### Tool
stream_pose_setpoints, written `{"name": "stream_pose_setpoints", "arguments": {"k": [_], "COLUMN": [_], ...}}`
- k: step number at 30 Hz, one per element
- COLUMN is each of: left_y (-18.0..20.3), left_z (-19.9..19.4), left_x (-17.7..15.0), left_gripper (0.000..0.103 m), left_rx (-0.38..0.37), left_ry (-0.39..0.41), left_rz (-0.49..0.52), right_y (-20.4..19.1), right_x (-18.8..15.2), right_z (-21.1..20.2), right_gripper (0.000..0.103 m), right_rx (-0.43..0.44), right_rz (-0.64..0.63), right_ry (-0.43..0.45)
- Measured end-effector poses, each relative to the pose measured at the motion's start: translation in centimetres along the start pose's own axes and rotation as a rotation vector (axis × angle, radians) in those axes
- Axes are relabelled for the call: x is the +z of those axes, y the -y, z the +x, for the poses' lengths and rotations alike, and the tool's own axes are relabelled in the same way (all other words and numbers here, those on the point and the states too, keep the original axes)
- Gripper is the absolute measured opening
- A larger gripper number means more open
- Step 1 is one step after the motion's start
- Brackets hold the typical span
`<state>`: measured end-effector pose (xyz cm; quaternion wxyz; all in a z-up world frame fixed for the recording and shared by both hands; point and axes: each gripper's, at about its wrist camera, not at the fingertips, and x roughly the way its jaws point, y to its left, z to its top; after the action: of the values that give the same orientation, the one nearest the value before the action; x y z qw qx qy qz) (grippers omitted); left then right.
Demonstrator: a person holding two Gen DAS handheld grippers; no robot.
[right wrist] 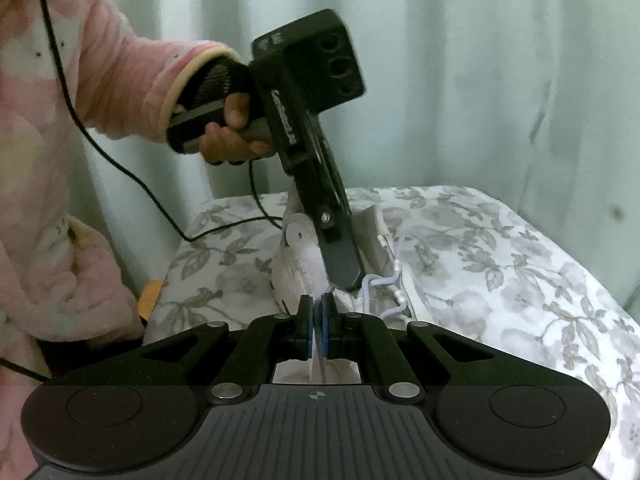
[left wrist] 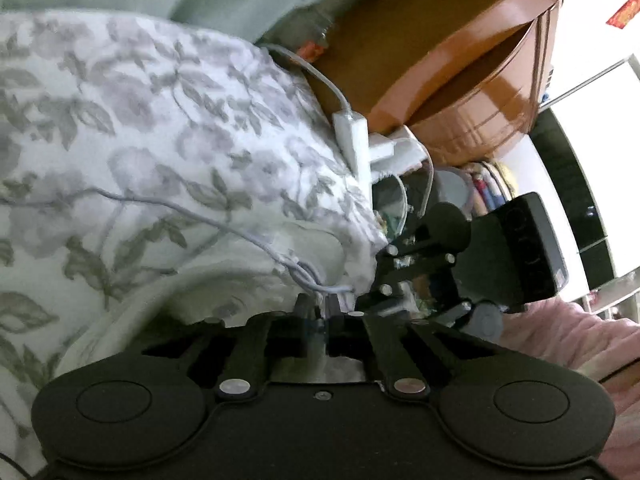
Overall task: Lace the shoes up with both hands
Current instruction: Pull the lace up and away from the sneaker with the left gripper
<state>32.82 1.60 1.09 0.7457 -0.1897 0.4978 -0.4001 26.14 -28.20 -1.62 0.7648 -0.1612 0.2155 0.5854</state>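
White shoe (right wrist: 308,268) sits on the floral bedspread (right wrist: 500,264), right beside both tools. Right gripper (right wrist: 318,312) pinches the lace (right wrist: 382,284); left gripper (right wrist: 340,276) tip is down at the laces, grip unclear.

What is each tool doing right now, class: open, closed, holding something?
Left tool: closed on the lace.
Right tool: closed; it seems to pinch something white by the shoe, but I cannot tell what.

White shoe (right wrist: 304,256) mostly hidden behind left hand-held gripper (right wrist: 344,280); person's sleeve (right wrist: 60,128) cut off at 9 o'clock.
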Motion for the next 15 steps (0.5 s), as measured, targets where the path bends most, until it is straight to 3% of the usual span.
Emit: {"name": "stream_pose_setpoints", "arguments": {"k": [4, 10, 12, 15], "left_y": [0.3, 0.8, 1.4, 2.4], "left_z": [-1.2, -3.3, -4.7, -7.5], "left_x": [-0.3, -0.8, -0.8, -1.1], "left_gripper": [0.0, 0.0, 0.0, 0.0], "left_rx": [0.017, 0.03, 0.023, 0.008], "left_ry": [0.073, 0.189, 0.242, 0.336], "left_rz": [0.018, 0.047, 0.068, 0.102], "right_y": [-0.2, -1.1, -1.7, -2.4], "right_x": [-0.2, -0.5, -0.7, -1.1], "right_z": [-0.8, -3.0, -4.0, -5.2], "right_gripper": [0.004, 0.016, 0.026, 0.029], "right_rx": [-0.062, -0.175, -0.229, -0.311], "right_rz": [0.05, 0.132, 0.155, 0.207], "right_ry": [0.032, 0.101, 0.124, 0.154]}}
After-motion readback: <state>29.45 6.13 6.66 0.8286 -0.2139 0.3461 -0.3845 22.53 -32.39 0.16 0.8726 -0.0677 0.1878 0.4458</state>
